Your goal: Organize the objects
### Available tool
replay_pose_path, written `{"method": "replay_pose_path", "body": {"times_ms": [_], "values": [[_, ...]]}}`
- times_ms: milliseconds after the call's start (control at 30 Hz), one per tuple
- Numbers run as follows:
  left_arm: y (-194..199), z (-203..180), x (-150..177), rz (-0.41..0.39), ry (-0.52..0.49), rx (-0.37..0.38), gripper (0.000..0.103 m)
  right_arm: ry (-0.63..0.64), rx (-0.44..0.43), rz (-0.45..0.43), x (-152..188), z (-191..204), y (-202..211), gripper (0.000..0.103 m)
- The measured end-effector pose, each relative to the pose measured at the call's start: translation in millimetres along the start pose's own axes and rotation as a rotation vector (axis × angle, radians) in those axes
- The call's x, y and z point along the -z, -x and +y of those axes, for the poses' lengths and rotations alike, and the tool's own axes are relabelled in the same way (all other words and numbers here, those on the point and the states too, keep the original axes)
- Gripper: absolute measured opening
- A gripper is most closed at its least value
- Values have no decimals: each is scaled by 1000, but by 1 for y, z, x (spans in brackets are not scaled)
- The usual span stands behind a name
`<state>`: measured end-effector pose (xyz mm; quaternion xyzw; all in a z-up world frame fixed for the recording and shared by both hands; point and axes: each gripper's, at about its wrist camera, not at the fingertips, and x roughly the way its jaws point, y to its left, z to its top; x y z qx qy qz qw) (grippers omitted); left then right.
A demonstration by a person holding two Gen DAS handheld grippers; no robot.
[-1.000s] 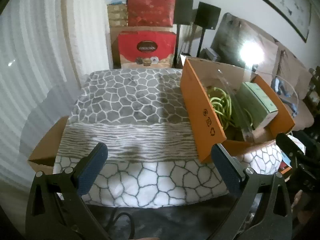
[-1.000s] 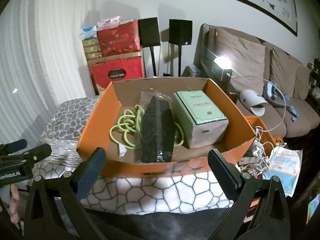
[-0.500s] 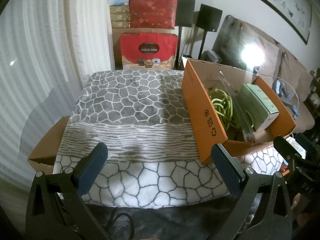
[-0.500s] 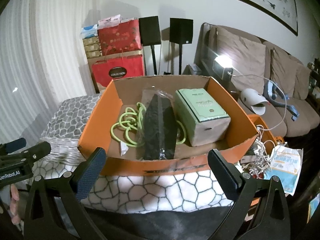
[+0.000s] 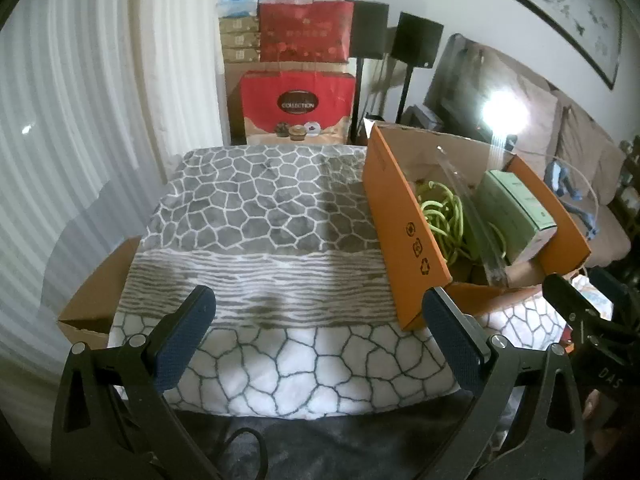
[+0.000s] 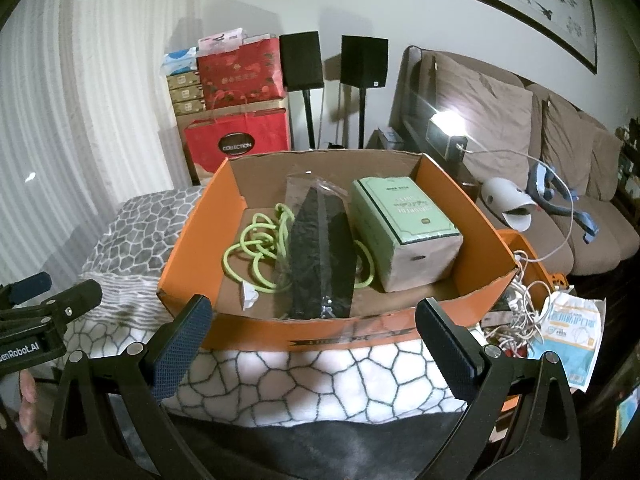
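Observation:
An orange cardboard box (image 6: pixel 188 240) sits on a stone-patterned blanket (image 6: pixel 304 376). In it lie a coiled green cable (image 6: pixel 256 248), a black item in a clear bag (image 6: pixel 322 256) and a pale green carton (image 6: pixel 404 232). My right gripper (image 6: pixel 314 334) is open and empty, just in front of the box's near wall. My left gripper (image 5: pixel 320 328) is open and empty over the blanket (image 5: pixel 248 216), left of the box (image 5: pixel 404 232). The cable (image 5: pixel 444 216) and carton (image 5: pixel 516 212) show there too.
Red gift bags and stacked boxes (image 6: pixel 236 100) and two black speakers (image 6: pixel 300 60) stand at the back wall. A brown sofa (image 6: pixel 560 168) is on the right, with a tangle of white cables (image 6: pixel 520 312) and a mask packet (image 6: pixel 568 328) beside the box. A brown carton (image 5: pixel 100 300) sticks out left of the blanket.
Both grippers have drifted slightly back and up from the box. Both stay open and the box's contents have not moved.

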<state>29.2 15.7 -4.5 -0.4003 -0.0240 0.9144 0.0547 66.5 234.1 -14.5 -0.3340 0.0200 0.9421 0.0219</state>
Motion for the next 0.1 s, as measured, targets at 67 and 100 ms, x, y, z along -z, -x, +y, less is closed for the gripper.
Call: {"method": "replay_pose_path", "body": {"times_ms": [67,100], "values": [[0,0,0,1,4,3,103,1,1,0,0,0,0,103],[0,0,0,0,2,0,103,0,0,0,0,1,0,103]]}}
